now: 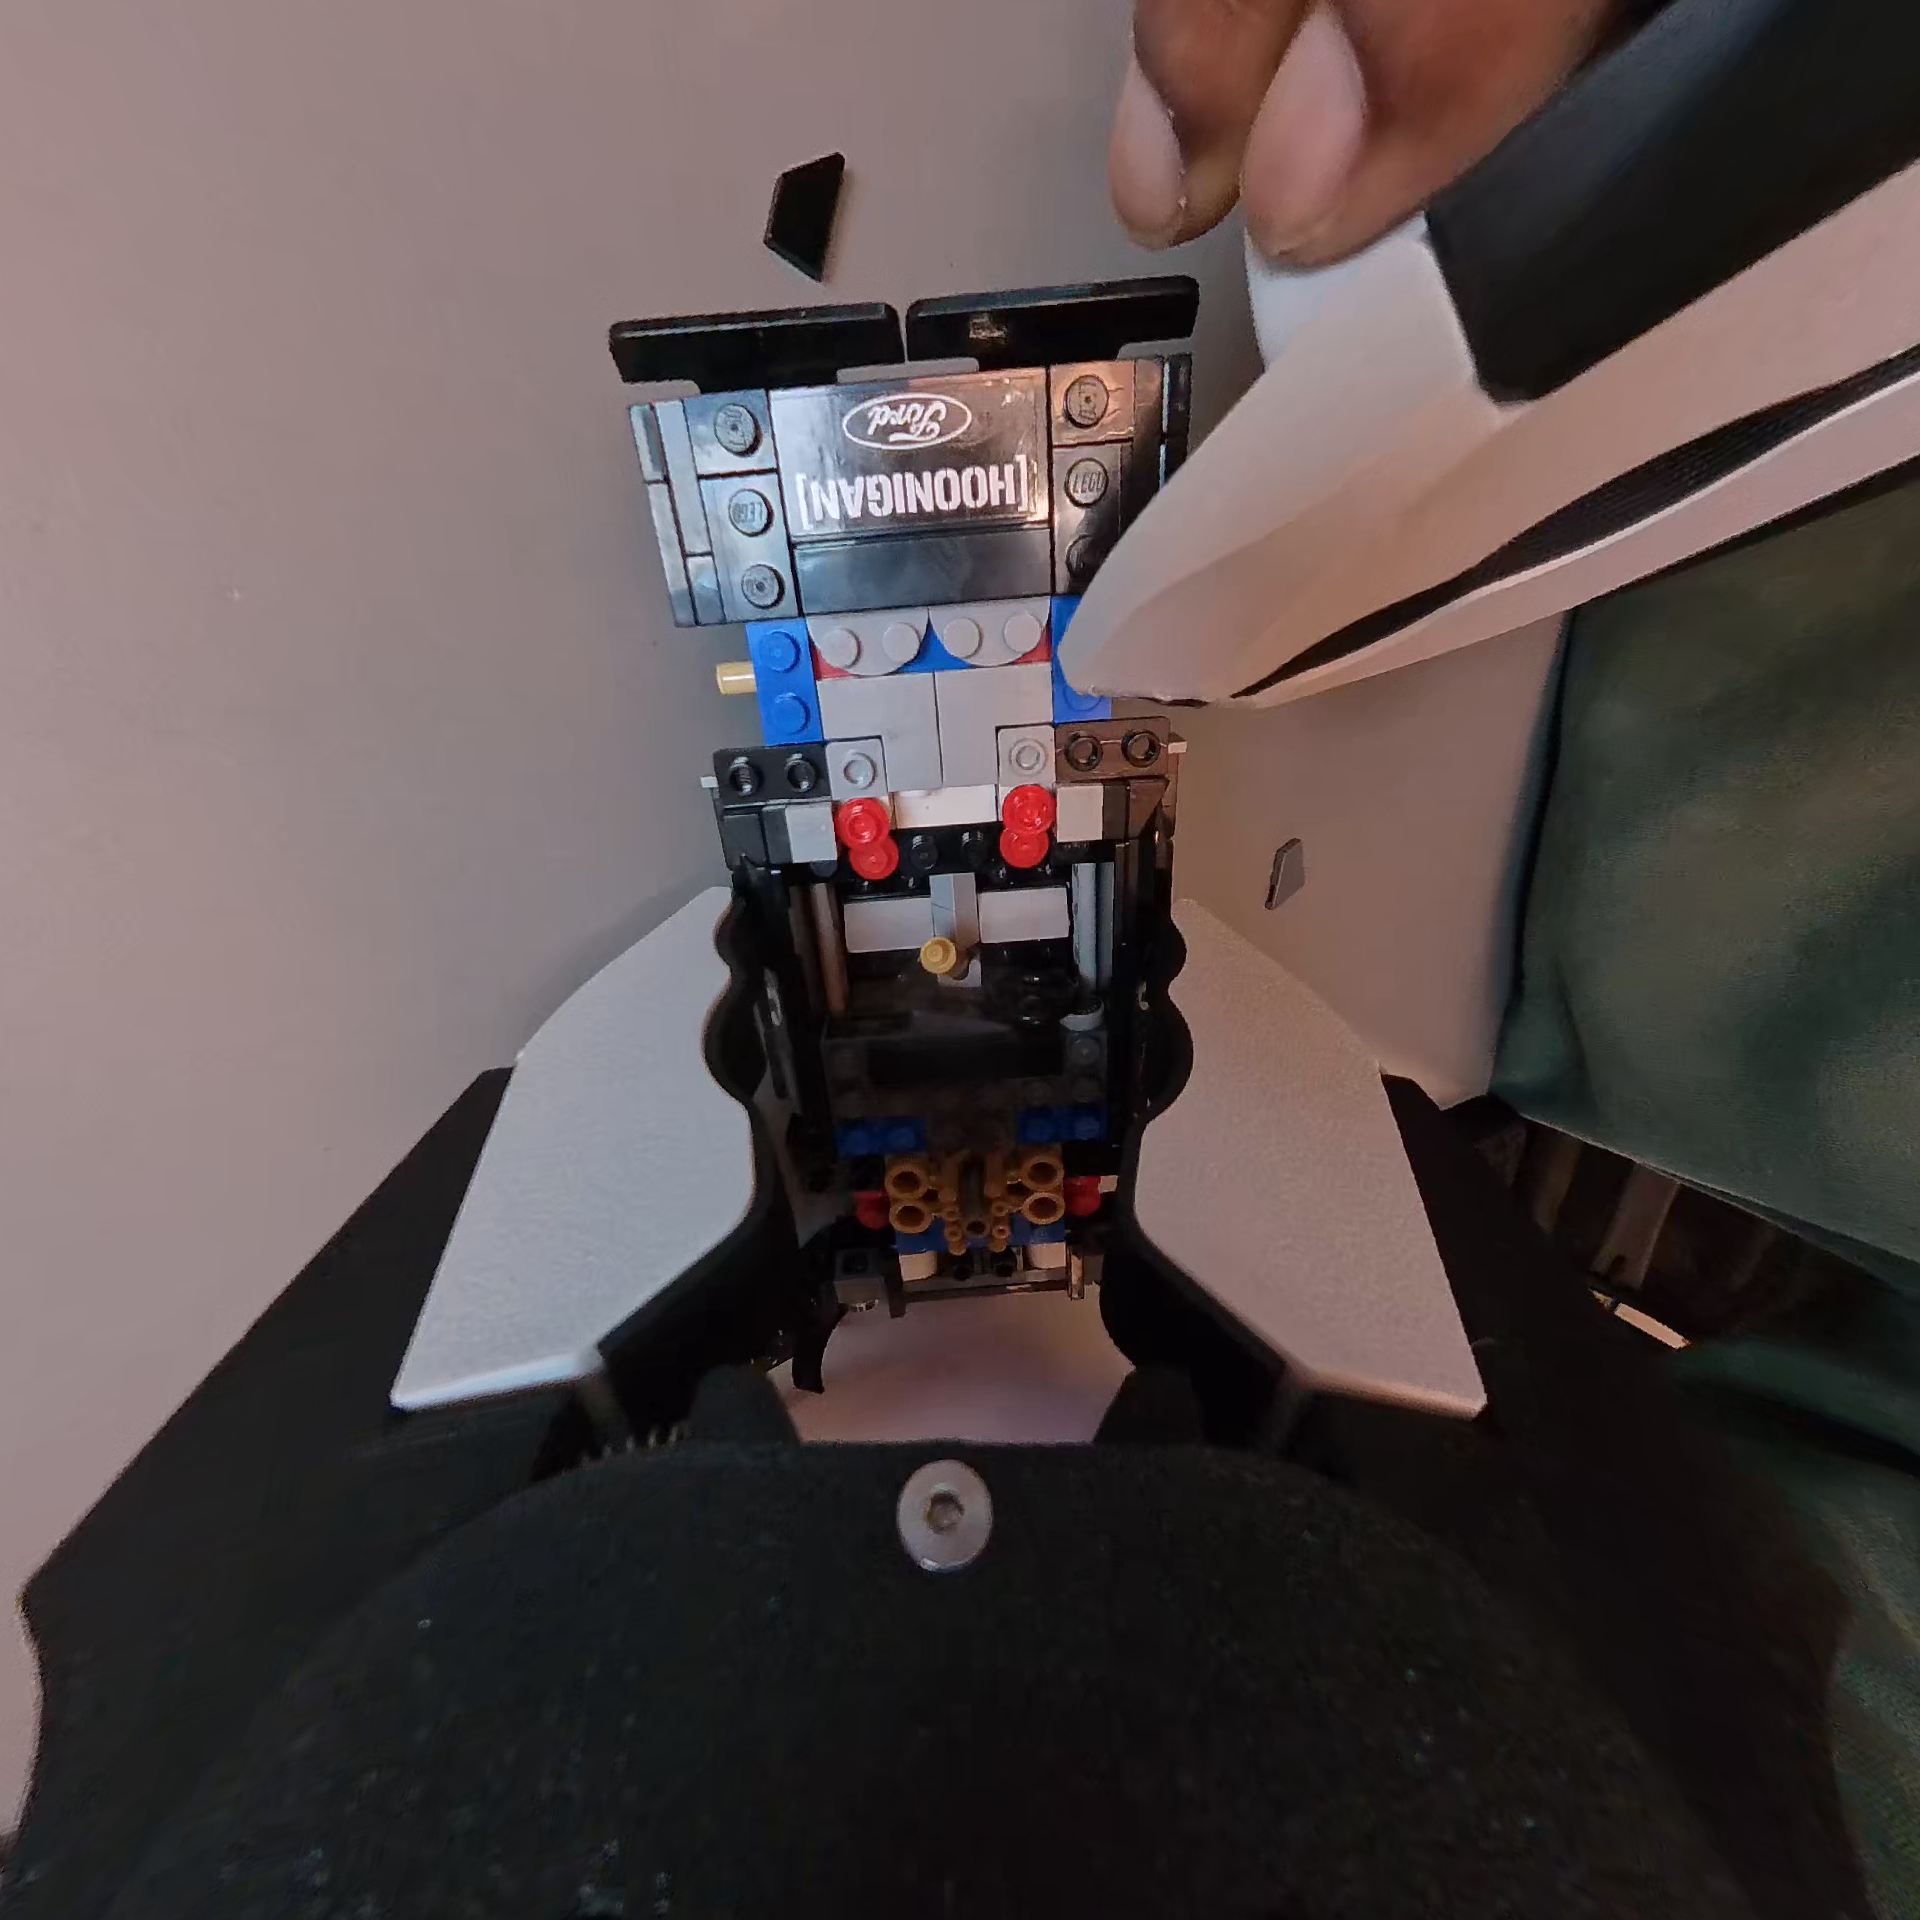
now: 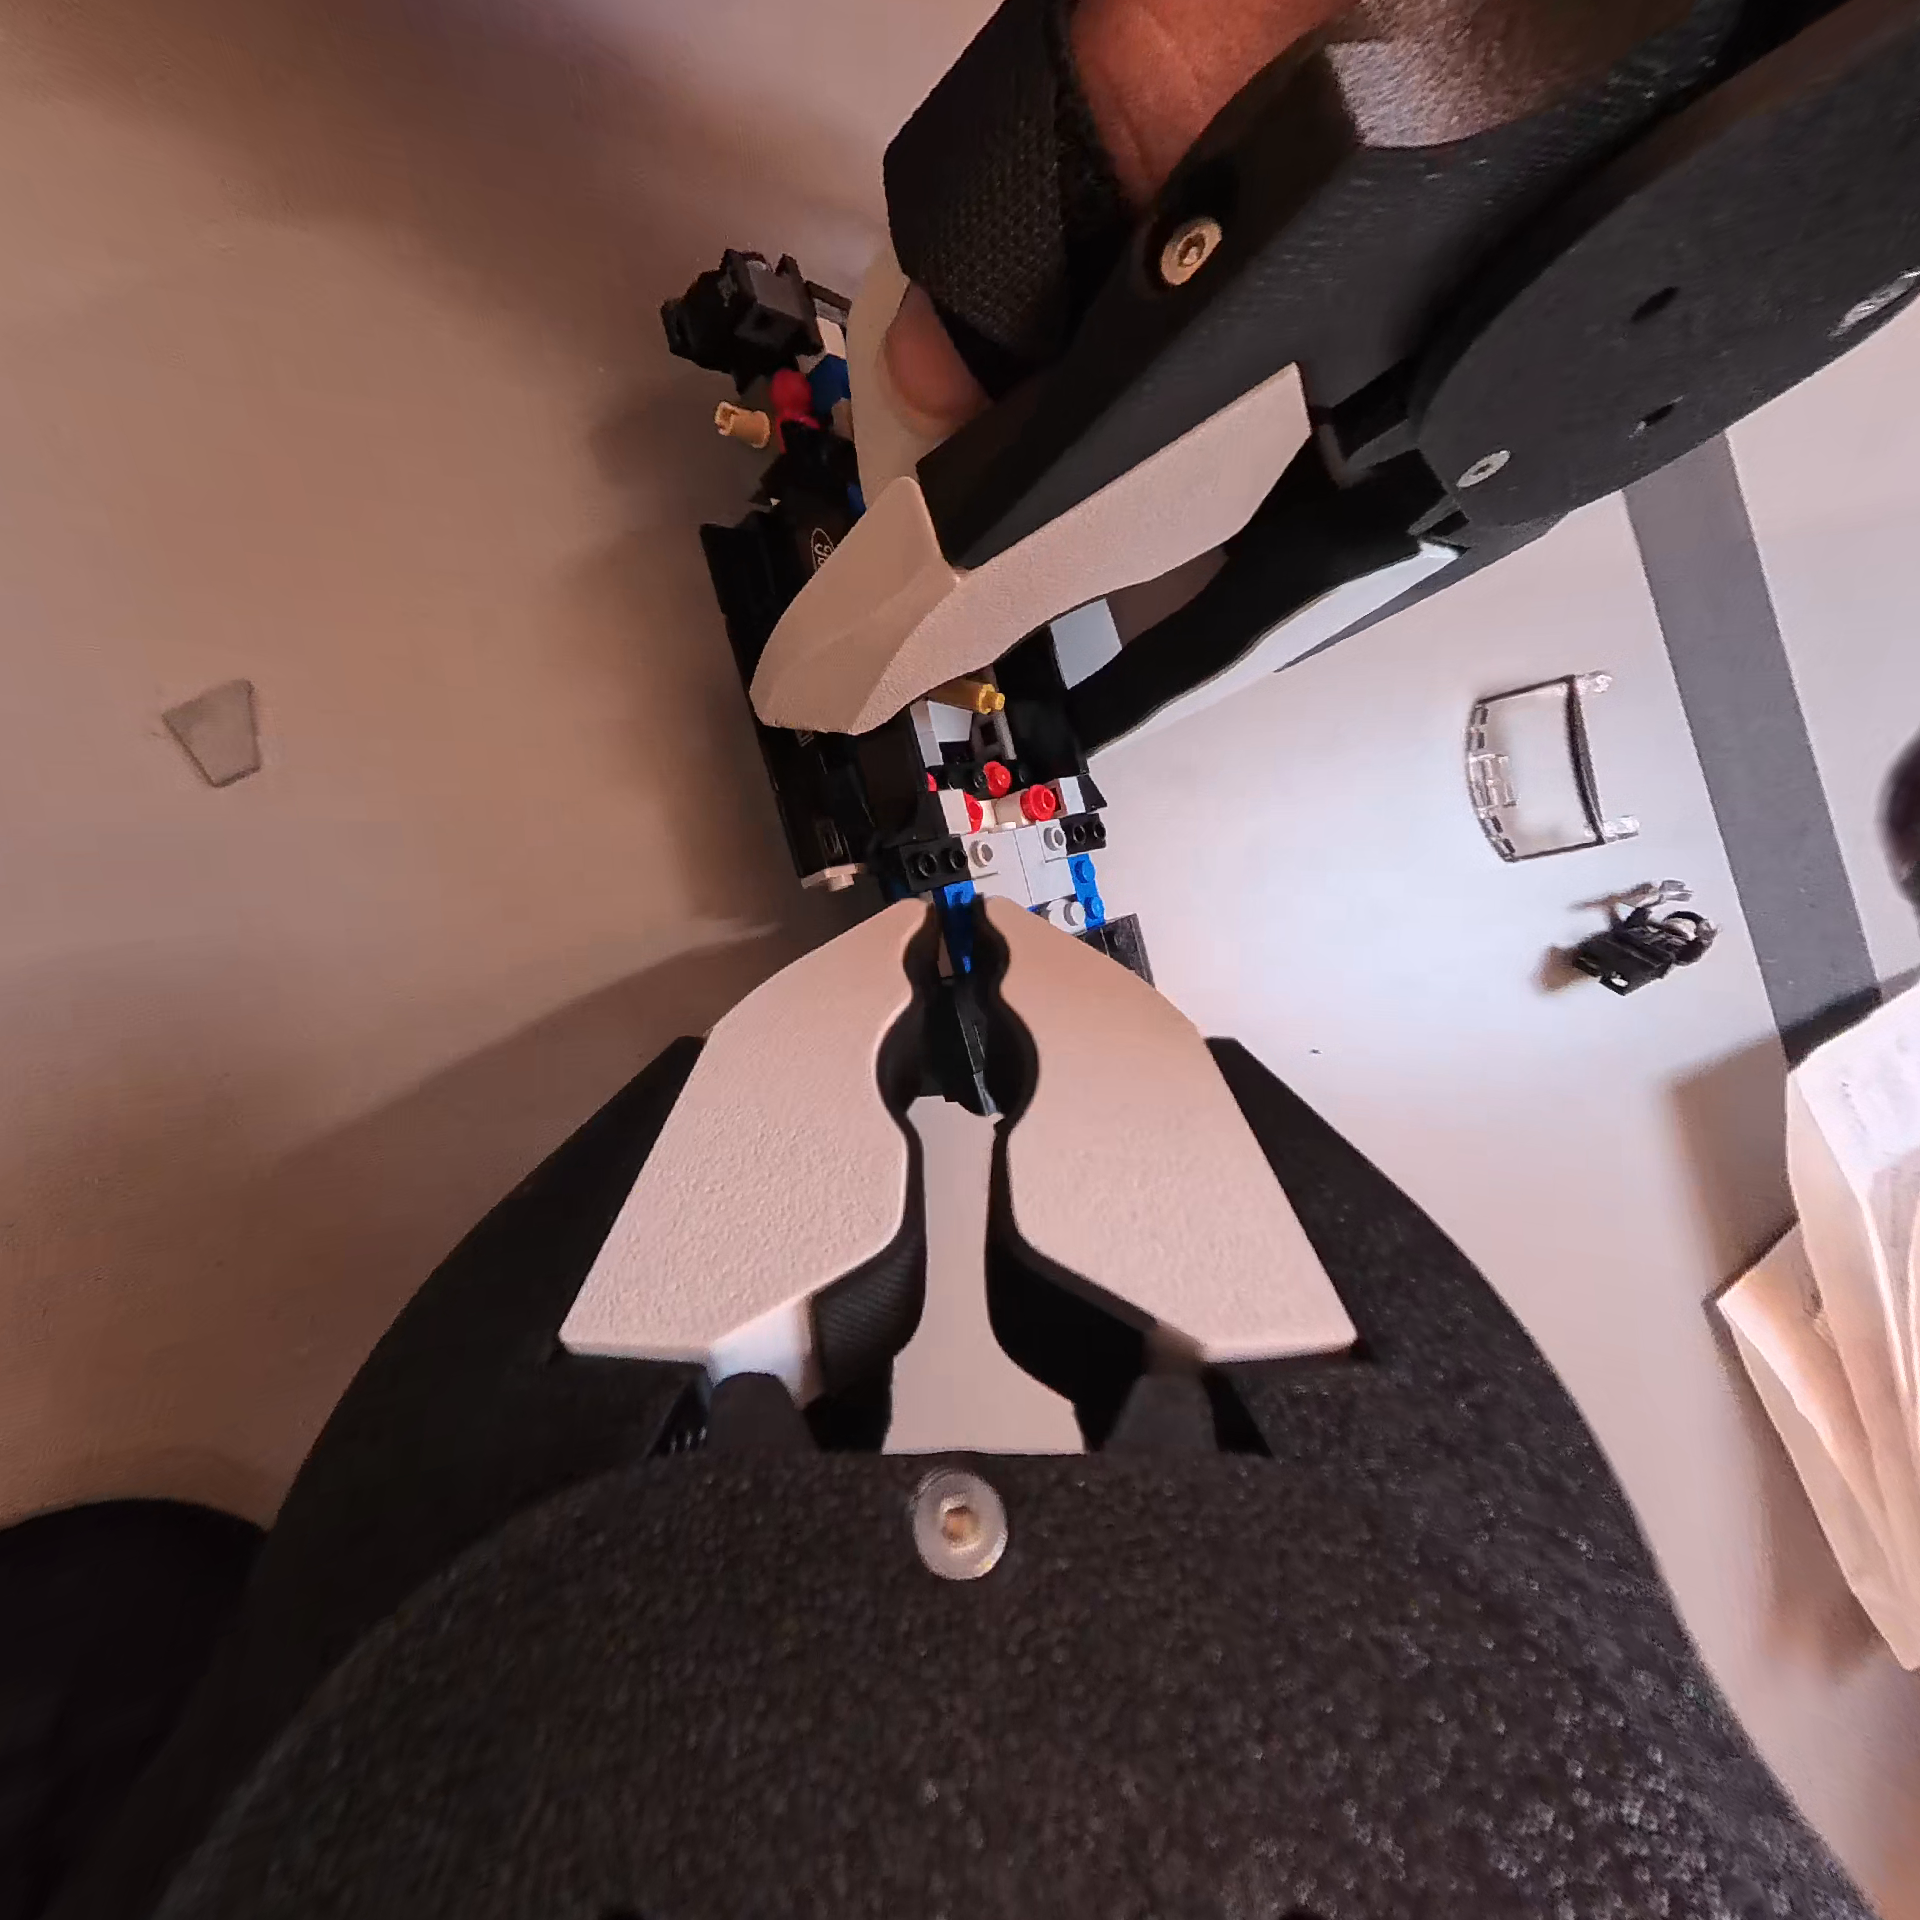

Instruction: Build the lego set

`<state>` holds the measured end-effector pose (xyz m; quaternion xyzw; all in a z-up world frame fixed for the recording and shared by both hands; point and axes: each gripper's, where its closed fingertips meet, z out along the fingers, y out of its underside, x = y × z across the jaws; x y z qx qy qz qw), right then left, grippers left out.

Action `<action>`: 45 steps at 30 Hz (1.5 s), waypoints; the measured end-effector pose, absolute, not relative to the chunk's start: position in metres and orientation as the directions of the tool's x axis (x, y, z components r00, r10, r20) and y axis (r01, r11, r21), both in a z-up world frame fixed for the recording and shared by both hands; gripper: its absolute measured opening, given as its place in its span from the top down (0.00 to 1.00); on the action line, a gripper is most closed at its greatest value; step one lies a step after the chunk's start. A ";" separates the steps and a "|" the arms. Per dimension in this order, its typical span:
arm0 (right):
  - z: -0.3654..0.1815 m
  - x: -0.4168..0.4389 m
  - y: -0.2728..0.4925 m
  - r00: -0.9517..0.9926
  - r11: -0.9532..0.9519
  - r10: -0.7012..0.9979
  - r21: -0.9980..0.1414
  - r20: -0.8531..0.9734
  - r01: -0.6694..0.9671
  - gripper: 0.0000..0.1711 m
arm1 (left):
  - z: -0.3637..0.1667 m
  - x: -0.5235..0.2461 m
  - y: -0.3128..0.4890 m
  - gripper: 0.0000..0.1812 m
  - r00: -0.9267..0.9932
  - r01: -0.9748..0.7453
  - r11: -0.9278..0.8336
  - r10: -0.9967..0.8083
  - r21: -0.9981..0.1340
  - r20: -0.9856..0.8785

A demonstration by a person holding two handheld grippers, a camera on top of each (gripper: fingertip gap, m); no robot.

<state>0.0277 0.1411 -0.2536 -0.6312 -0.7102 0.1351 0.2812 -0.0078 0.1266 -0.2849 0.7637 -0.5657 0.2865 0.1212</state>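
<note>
On the pale table (image 1: 260, 623), a loose black piece (image 1: 805, 213) lies left. My left gripper (image 1: 951, 966) clamps the half-built car (image 1: 914, 644) at its middle; my right gripper (image 2: 956, 925) pinches a black piece (image 2: 966, 1049) against the car's blue edge.

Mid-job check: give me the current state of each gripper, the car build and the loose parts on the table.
Left gripper: shut on the lego car's sides.
Right gripper: shut on a black piece at the car's blue edge.
Lego car: partly built, studs exposed, held by the left gripper.
Black wedge tile: loose on the table.
Clear windscreen piece: loose, unattached.
Small black sub-assembly: loose, unattached.
</note>
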 end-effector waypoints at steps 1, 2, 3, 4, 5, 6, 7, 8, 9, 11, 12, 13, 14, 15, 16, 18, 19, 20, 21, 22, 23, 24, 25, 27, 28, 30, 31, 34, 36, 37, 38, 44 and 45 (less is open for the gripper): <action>-0.253 0.028 0.141 -0.042 0.164 0.973 -0.552 0.228 0.817 0.98 | -0.285 -0.008 0.127 0.61 0.196 -0.934 -0.329 -0.796 -0.139 0.573; -0.251 0.028 0.141 -0.038 0.162 0.973 -0.559 0.226 0.813 1.00 | -0.285 -0.008 0.126 0.60 0.196 -0.934 -0.329 -0.797 -0.138 0.572; -0.252 0.028 0.141 -0.036 0.160 0.974 -0.561 0.225 0.812 1.00 | -0.285 -0.008 0.126 0.60 0.197 -0.934 -0.330 -0.797 -0.138 0.572; -0.251 0.028 0.141 -0.033 0.159 0.973 -0.564 0.227 0.811 1.00 | -0.285 -0.008 0.127 0.60 0.198 -0.933 -0.332 -0.795 -0.138 0.573; -0.251 0.028 0.141 -0.031 0.161 0.972 -0.565 0.232 0.809 1.00 | -0.285 -0.008 0.127 0.60 0.196 -0.933 -0.331 -0.795 -0.139 0.574; -0.251 0.028 0.141 -0.029 0.163 0.971 -0.566 0.238 0.808 1.00 | -0.285 -0.008 0.127 0.60 0.197 -0.933 -0.332 -0.794 -0.139 0.575; -0.251 0.028 0.141 -0.025 0.162 0.970 -0.568 0.242 0.807 1.00 | -0.285 -0.008 0.127 0.60 0.198 -0.933 -0.333 -0.794 -0.139 0.575; -0.251 0.028 0.141 -0.022 0.162 0.969 -0.570 0.244 0.805 1.00 | -0.285 -0.008 0.126 0.60 0.198 -0.932 -0.334 -0.794 -0.139 0.575; -0.251 0.028 0.141 -0.019 0.162 0.969 -0.573 0.247 0.803 1.00 | -0.285 -0.008 0.127 0.60 0.199 -0.932 -0.335 -0.793 -0.139 0.576; -0.251 0.028 0.142 -0.011 0.154 0.970 -0.579 0.243 0.801 1.00 | -0.285 -0.008 0.126 0.60 0.201 -0.932 -0.336 -0.792 -0.137 0.576; -0.251 0.028 0.142 -0.008 0.150 0.970 -0.580 0.241 0.801 0.99 | -0.285 -0.008 0.126 0.60 0.201 -0.932 -0.336 -0.793 -0.137 0.576; -0.251 0.028 0.142 -0.004 0.147 0.971 -0.579 0.240 0.802 0.98 | -0.285 -0.007 0.126 0.60 0.201 -0.932 -0.335 -0.793 -0.137 0.575; -0.252 0.029 0.143 -0.005 0.145 0.971 -0.575 0.238 0.805 0.97 | -0.285 -0.007 0.126 0.60 0.201 -0.932 -0.335 -0.794 -0.137 0.574; -0.253 0.029 0.142 -0.007 0.144 0.972 -0.572 0.234 0.808 0.95 | -0.285 -0.007 0.127 0.60 0.201 -0.932 -0.336 -0.793 -0.137 0.574; -0.254 0.029 0.142 -0.010 0.143 0.973 -0.568 0.230 0.810 0.94 | -0.285 -0.007 0.127 0.60 0.201 -0.932 -0.336 -0.793 -0.138 0.575; -0.255 0.028 0.142 -0.014 0.144 0.974 -0.570 0.227 0.809 0.94 | -0.285 -0.007 0.127 0.61 0.200 -0.932 -0.335 -0.795 -0.139 0.573; -0.254 0.028 0.142 -0.014 0.145 0.974 -0.572 0.226 0.807 0.96 | -0.285 -0.007 0.127 0.61 0.200 -0.932 -0.335 -0.796 -0.141 0.571; -0.252 0.028 0.142 -0.008 0.143 0.973 -0.579 0.229 0.803 0.98 | -0.285 -0.007 0.127 0.60 0.201 -0.930 -0.338 -0.795 -0.143 0.572; -0.249 0.027 0.142 0.006 0.136 0.973 -0.597 0.231 0.791 1.00 | -0.285 -0.007 0.127 0.61 0.204 -0.929 -0.342 -0.794 -0.144 0.573; -0.244 0.027 0.141 0.023 0.128 0.973 -0.621 0.229 0.773 1.00 | -0.285 -0.007 0.127 0.60 0.206 -0.926 -0.347 -0.791 -0.146 0.577; -0.240 0.028 0.141 0.045 0.117 0.972 -0.644 0.229 0.756 1.00 | -0.285 -0.007 0.127 0.61 0.205 -0.925 -0.350 -0.789 -0.149 0.579; -0.235 0.029 0.141 0.074 0.106 0.969 -0.666 0.236 0.738 1.00 | -0.284 -0.007 0.127 0.60 0.205 -0.924 -0.351 -0.788 -0.151 0.581; -0.230 0.030 0.140 0.101 0.096 0.965 -0.687 0.241 0.721 1.00 | -0.284 -0.006 0.127 0.60 0.204 -0.923 -0.353 -0.786 -0.152 0.584; -0.225 0.035 0.138 0.161 0.060 0.959 -0.724 0.232 0.687 1.00 | -0.284 -0.006 0.128 0.60 0.206 -0.920 -0.360 -0.780 -0.153 0.591; -0.223 0.037 0.136 0.187 0.039 0.957 -0.738 0.221 0.673 0.97 | -0.284 -0.006 0.128 0.60 0.206 -0.920 -0.361 -0.778 -0.154 0.594; -0.223 0.042 0.135 0.236 0.003 0.949 -0.756 0.209 0.655 0.96 | -0.284 -0.006 0.128 0.60 0.207 -0.919 -0.364 -0.775 -0.154 0.598; -0.222 0.044 0.134 0.254 -0.007 0.945 -0.765 0.206 0.644 0.95 | -0.283 -0.006 0.128 0.60 0.207 -0.919 -0.364 -0.773 -0.153 0.599; -0.222 0.049 0.132 0.288 -0.019 0.935 -0.783 0.206 0.621 0.94 | -0.283 -0.005 0.129 0.60 0.211 -0.916 -0.372 -0.766 -0.151 0.607; -0.223 0.053 0.133 0.310 -0.003 0.920 -0.788 0.239 0.616 0.92 | -0.283 -0.005 0.129 0.60 0.213 -0.913 -0.377 -0.765 -0.154 0.608; -0.222 0.054 0.132 0.319 -0.001 0.917 -0.796 0.241 0.605 0.92 | -0.283 -0.005 0.129 0.60 0.214 -0.912 -0.378 -0.766 -0.156 0.606; -0.222 0.055 0.131 0.325 -0.005 0.917 -0.807 0.232 0.590 0.91 | -0.283 -0.005 0.129 0.60 0.214 -0.911 -0.380 -0.768 -0.160 0.603; -0.226 0.056 0.124 0.351 -0.055 0.923 -0.848 0.158 0.527 0.90 | -0.283 -0.003 0.130 0.60 0.238 -0.894 -0.410 -0.775 -0.179 0.585; -0.228 0.055 0.123 0.353 -0.056 0.922 -0.847 0.159 0.528 0.90 | -0.284 -0.002 0.130 0.60 0.243 -0.893 -0.410 -0.783 -0.183 0.572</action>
